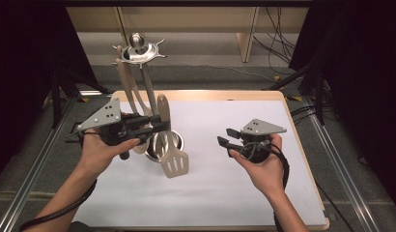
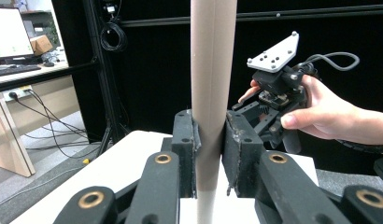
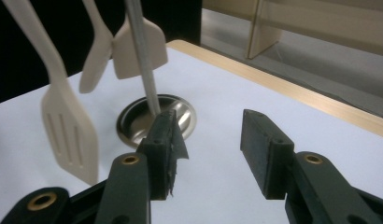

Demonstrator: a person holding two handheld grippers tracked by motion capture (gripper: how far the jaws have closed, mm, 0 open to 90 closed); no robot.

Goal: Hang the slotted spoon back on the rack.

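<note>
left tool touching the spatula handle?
Touching. In the left gripper view the left tool has both jaws pressed against the spatula handle, with no gap on either side.

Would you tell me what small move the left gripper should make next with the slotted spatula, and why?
Probably lift the slotted spatula towards the rack's top ring. The left gripper is shut on its handle, and its blade hangs beside the rack's round base, free of any hook, while other utensils hang from the ring. The right gripper waits open, holding nothing.

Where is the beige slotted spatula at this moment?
In the high view the beige slotted spatula is left of the table's centre, its handle clamped by the left gripper, its blade beside the round metal stand base.
</note>
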